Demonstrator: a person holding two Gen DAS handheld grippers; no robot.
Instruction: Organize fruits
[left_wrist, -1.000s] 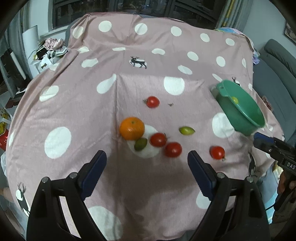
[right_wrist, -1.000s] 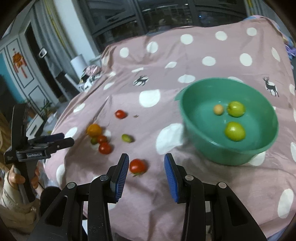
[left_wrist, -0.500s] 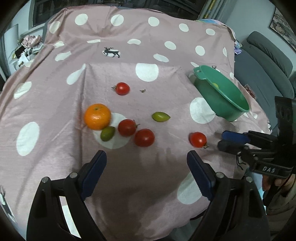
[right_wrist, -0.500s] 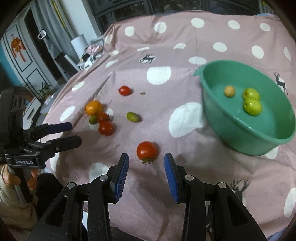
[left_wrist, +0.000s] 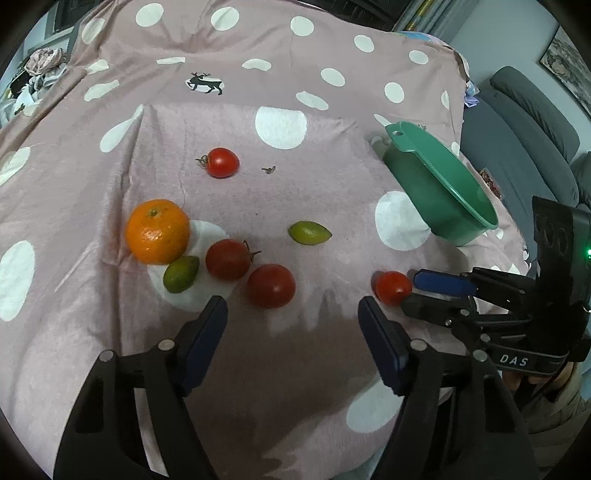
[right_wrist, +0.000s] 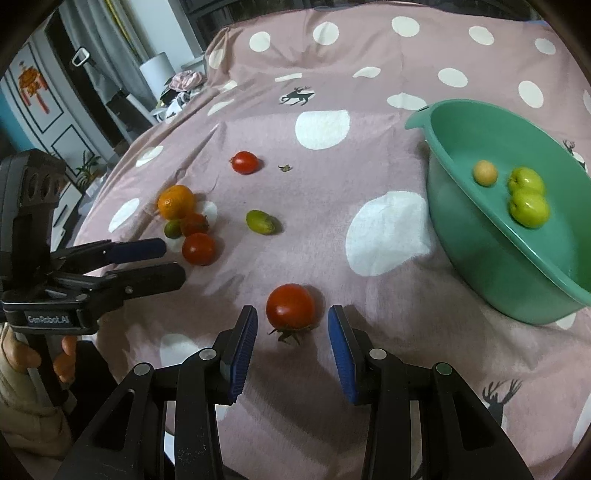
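A pink cloth with white dots and small deer prints (left_wrist: 332, 206) covers the tabletop. In the left wrist view, an orange (left_wrist: 158, 231) lies at centre left, with a green fruit (left_wrist: 181, 274) and two red tomatoes (left_wrist: 228, 259) (left_wrist: 270, 285) just beside it. A third tomato (left_wrist: 222, 162) sits above them, another green fruit (left_wrist: 308, 233) at centre, a fourth tomato (left_wrist: 392, 287) at right. A green basin (left_wrist: 439, 192) stands at upper right.

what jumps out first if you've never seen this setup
The red tomato in the foreground, sitting between the open jaws of the right hand-held gripper without being touched. Next, the green basin at right with two green fruits and a small pale one inside, and the orange amid tomatoes on the polka-dot cloth.
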